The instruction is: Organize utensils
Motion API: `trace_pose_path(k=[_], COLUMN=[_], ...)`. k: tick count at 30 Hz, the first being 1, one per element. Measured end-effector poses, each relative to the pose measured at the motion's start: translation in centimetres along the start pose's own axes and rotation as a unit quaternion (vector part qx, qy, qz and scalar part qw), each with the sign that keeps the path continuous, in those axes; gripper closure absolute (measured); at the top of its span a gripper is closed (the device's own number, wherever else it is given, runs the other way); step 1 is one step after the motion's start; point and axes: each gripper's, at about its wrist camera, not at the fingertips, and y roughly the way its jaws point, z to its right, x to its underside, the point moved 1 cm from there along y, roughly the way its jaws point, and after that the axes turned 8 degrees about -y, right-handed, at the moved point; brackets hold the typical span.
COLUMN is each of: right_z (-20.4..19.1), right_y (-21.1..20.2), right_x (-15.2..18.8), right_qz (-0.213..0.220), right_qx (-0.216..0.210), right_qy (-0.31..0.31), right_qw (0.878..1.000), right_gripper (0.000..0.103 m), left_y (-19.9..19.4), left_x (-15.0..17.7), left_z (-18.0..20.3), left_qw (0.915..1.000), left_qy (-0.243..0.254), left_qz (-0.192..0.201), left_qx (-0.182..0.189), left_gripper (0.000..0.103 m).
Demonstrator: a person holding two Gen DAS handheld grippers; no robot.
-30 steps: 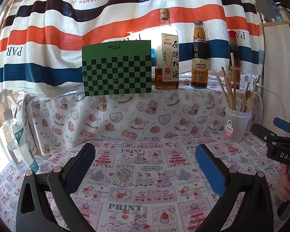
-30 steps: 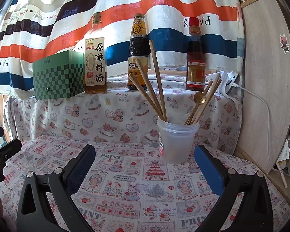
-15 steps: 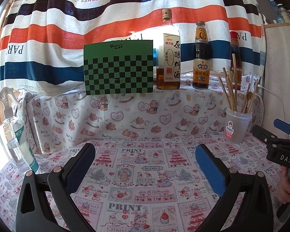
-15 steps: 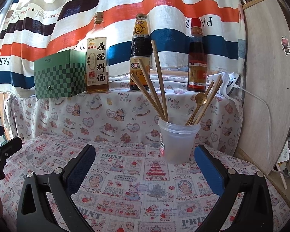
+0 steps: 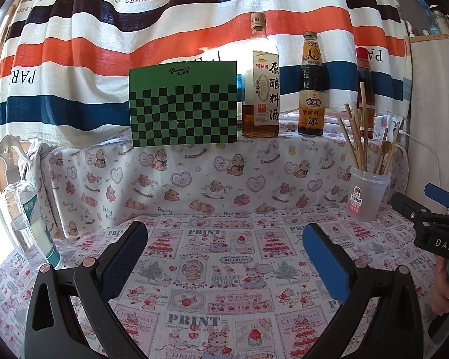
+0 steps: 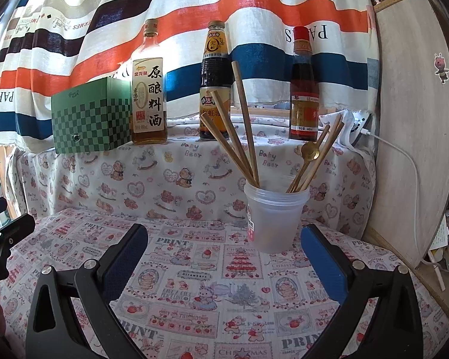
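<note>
Barely anything has shifted since a second ago, both views just drifted a touch and the bottles sit a hair lower in frame. My left gripper (image 5: 224, 257) is spread wide with nothing between its blue pads, hovering over the printed tablecloth (image 5: 224, 272). My right gripper (image 6: 224, 257) is just as wide open and empty, pointed at the plastic cup (image 6: 274, 218), which stands on the cloth just ahead of it, a bit right of centre. That cup holds the chopsticks (image 6: 245, 119), fanned out left and right, plus a gold spoon (image 6: 310, 150) leaning to the right side. Behind, on the raised shelf, there's a green checkered box (image 5: 183, 103) on the left, then three bottles in a row: cooking wine (image 5: 262, 89), a dark sauce bottle (image 5: 312, 95) and a red-capped one (image 6: 303, 89). A spray bottle (image 5: 24, 206) stands at the far left edge of the table.
</note>
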Motion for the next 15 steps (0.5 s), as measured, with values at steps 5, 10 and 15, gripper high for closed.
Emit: trace_pose_path(k=[5,10,15], right_z=[-0.12,-0.16,-0.14], right_y=[-0.11,-0.23,-0.27], right_x=[-0.02,0.02,0.02], right_qz=[0.004,0.001,0.001], right_qx=[0.0,0.0,0.0], right_qy=[-0.005,-0.002,-0.002], right_qw=[1.0,1.0,1.0], right_gripper=[0.0,0.0,0.0], left_y=[0.06,-0.22,-0.09], left_x=[-0.04,-0.01,-0.01], left_z=[0.04,0.16,0.15], left_qw=[1.0,0.9999,1.0], left_qy=[0.0,0.007,0.009], left_qz=[0.002,0.007,0.003], left_qx=[0.0,-0.001,0.0], left_gripper=[0.0,0.0,0.0])
